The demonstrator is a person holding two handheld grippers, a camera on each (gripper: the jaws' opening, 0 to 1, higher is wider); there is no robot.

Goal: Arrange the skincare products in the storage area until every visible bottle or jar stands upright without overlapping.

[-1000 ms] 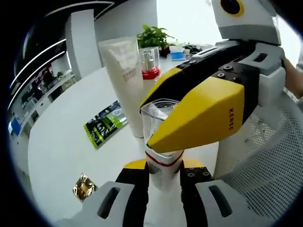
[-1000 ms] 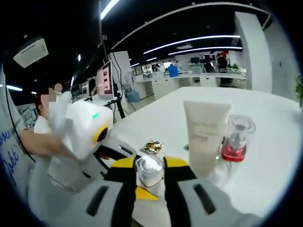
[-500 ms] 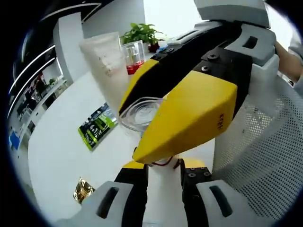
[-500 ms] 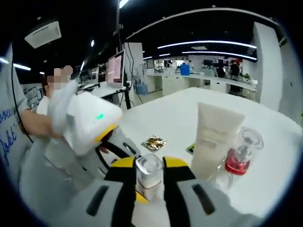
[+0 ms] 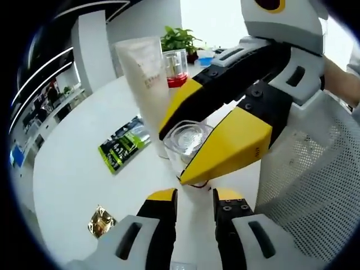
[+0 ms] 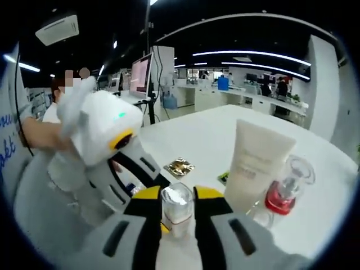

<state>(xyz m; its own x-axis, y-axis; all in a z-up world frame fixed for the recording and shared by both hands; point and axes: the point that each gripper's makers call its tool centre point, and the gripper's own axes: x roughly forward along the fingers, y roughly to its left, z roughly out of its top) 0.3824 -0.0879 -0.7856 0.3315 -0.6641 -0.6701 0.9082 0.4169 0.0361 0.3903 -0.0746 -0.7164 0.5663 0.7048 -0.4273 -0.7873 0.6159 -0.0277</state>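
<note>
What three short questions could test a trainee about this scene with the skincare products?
1. True or false: the white tube lies flat on the table.
2. What does the right gripper hold between its jaws? A. a spoon B. the clear bottle C. a cup
3. Fill in: the small bottle behind the white tube has a ___ band.

Key: 1 false, it stands upright. 2 B. 3 red.
</note>
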